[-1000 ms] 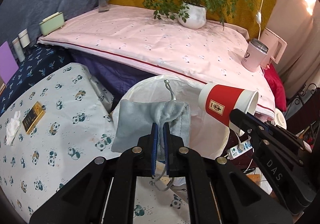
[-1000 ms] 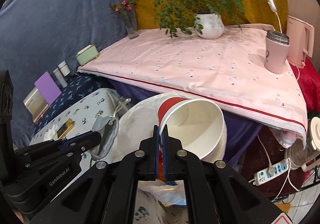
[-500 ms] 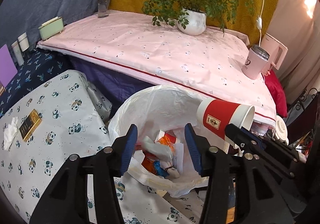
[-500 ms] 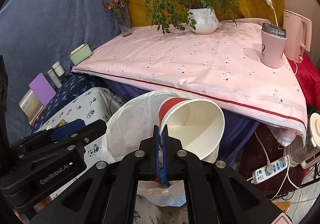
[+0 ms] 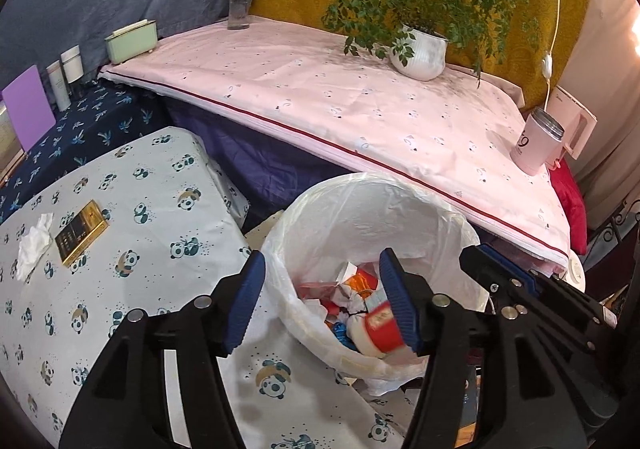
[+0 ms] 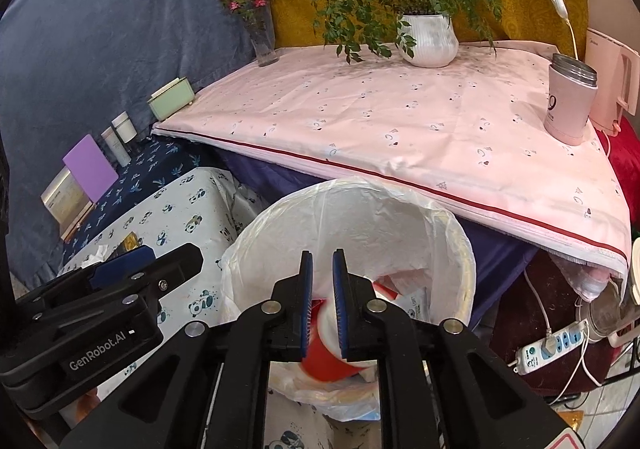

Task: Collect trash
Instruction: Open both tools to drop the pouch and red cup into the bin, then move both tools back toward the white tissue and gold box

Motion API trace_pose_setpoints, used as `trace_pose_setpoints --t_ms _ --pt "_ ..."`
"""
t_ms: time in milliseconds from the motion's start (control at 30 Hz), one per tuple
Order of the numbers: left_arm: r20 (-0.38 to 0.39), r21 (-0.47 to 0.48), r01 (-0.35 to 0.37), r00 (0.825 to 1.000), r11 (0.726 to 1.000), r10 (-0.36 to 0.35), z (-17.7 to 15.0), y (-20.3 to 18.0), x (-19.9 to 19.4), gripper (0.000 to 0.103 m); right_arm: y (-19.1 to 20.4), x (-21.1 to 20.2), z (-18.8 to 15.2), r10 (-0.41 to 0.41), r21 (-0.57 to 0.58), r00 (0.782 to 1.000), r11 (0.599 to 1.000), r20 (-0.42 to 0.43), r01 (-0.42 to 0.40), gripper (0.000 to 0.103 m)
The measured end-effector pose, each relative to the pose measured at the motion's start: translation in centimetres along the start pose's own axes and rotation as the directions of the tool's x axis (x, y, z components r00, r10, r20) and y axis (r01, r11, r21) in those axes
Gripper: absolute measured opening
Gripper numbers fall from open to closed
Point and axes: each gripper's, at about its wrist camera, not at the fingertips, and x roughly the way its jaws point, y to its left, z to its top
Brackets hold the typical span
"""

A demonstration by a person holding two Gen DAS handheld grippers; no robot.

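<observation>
A bin lined with a white bag (image 5: pixel 360 185) stands between the panda-cloth table and the pink table, with wrappers and paper inside. My left gripper (image 5: pixel 322 269) hangs over its near rim, jaws opening wide, nothing between them. A red paper cup (image 6: pixel 328 361) lies blurred and tilted inside the bin, below my right gripper (image 6: pixel 322 261). That gripper's jaws are opening a narrow gap and its pads are off the cup. The cup (image 5: pixel 380 329) also shows behind my left gripper's right finger. A crumpled tissue (image 5: pixel 34 245) and a gold box (image 5: pixel 80 231) lie on the panda cloth.
The pink-clothed table (image 6: pixel 400 121) behind the bin carries a potted plant (image 6: pixel 430 41), a pink tumbler (image 6: pixel 568 105), a flower vase (image 6: pixel 264 45) and a green box (image 6: pixel 172 103). A power strip (image 6: pixel 552 349) and cables lie on the floor at right.
My left gripper opened and the grey cloth it held is gone from its jaws. My right gripper parted its jaws and the red cup dropped into the bin.
</observation>
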Motion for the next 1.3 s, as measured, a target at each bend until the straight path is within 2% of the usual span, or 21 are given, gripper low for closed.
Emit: trace_pose_setpoints --t_ms 67,233,400,467,633,1033,1167,1300 --pt "0.007 -0.020 -0.006 1.000 1.000 0.006 -0.1 0.7 -0.2 0.063 0.4 -0.1 0.1 0.004 -0.007 1.000 1.000 0.001 -0.004 0.012" --pt "0.013 -0.057 -0.030 0.999 0.998 0.030 -0.1 2.6 -0.6 0.064 1.8 -0.4 0.1 0.010 -0.041 1.000 0.999 0.007 -0.010 0.015" --pt "0.024 -0.104 -0.061 0.998 0.993 0.064 -0.5 5.4 -1.5 0.068 3.7 -0.6 0.1 0.027 -0.064 1.000 0.998 0.013 -0.026 0.028" --pt "0.028 -0.124 -0.082 0.996 0.989 0.086 -0.6 6.9 -1.9 0.073 4.7 -0.5 0.1 0.035 -0.072 0.999 0.997 0.017 -0.034 0.033" --pt "0.035 -0.178 -0.127 0.990 0.976 0.135 -1.2 10.5 -2.9 0.075 7.8 0.3 -0.2 0.066 -0.115 0.998 0.991 -0.001 -0.066 0.034" --pt "0.011 -0.281 -0.263 0.961 0.923 0.277 -3.6 21.0 -5.0 0.075 17.5 3.3 -2.2 0.141 -0.217 0.986 0.963 -0.087 -0.157 0.036" --pt "-0.004 -0.310 -0.305 0.948 0.900 0.320 -4.4 24.7 -5.6 0.075 20.8 4.8 -3.1 0.176 -0.230 0.975 0.952 -0.133 -0.203 0.036" --pt "-0.021 -0.316 -0.343 0.935 0.885 0.355 -4.8 28.1 -5.6 0.075 24.0 6.5 -3.9 0.194 -0.239 0.966 0.943 -0.171 -0.232 0.046"
